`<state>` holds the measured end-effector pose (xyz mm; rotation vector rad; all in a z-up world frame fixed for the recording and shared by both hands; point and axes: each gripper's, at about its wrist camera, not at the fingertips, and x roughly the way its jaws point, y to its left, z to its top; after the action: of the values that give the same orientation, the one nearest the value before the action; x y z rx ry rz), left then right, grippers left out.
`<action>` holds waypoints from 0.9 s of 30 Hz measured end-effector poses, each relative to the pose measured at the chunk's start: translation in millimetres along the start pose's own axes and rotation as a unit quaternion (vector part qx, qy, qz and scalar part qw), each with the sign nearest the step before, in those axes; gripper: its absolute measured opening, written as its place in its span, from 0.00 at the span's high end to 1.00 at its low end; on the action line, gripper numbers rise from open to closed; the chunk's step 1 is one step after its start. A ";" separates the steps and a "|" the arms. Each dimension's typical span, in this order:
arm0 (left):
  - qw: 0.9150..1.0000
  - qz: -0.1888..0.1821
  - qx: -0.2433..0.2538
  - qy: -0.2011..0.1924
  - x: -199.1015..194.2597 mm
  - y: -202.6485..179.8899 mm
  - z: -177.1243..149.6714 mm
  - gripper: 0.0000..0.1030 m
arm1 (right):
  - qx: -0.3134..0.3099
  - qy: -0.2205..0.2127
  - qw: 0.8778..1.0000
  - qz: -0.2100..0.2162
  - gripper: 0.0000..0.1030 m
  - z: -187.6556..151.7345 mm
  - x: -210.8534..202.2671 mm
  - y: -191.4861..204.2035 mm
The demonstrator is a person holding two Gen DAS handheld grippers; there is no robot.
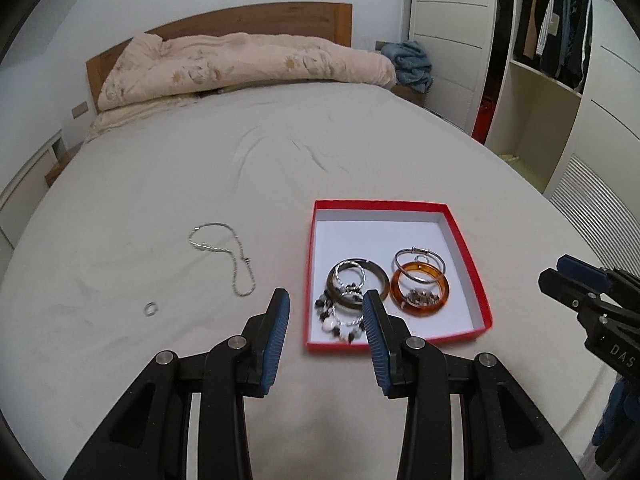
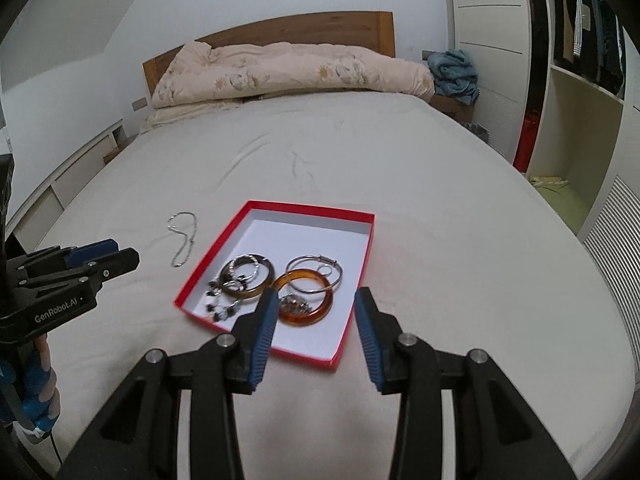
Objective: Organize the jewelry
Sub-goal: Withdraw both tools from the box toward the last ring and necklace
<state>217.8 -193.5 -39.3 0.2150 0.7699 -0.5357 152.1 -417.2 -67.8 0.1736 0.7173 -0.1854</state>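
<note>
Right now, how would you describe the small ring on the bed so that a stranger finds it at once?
Start at the red box on the grey bed sheet. To its left in the left wrist view a silver chain lies loose on the sheet. The small ring lies alone, nearer the camera and further left than the chain; it is a tiny closed metal loop, unlike the long chain and the big bangles in the box.

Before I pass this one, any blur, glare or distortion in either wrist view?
Left wrist view: sharp, even light, no glare; fisheye bows the bed edges. Right wrist view: same bowing, slight softness on the jewelry in the red box.
</note>
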 end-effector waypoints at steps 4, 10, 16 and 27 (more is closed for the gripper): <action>1.000 0.005 -0.003 -0.012 -33.1 3.4 -10.4 0.63 | 0.004 -0.010 1.000 0.004 0.63 -4.2 -28.3 8.7; 0.999 0.017 0.001 -0.031 -79.5 6.3 -29.4 0.60 | -0.001 -0.023 1.000 0.013 0.63 -14.4 -66.8 28.0; 0.998 0.031 0.008 -0.050 -124.4 8.9 -48.3 0.58 | -0.005 -0.037 0.999 0.022 0.63 -26.9 -102.9 46.8; 0.995 0.060 0.003 -0.085 -191.8 19.1 -73.3 0.57 | -0.014 -0.064 0.997 0.034 0.63 -42.8 -156.5 70.6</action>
<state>70.1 -77.0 45.0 0.2178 0.5867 -0.4367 25.5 -322.3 11.3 0.1568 0.5849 -0.1204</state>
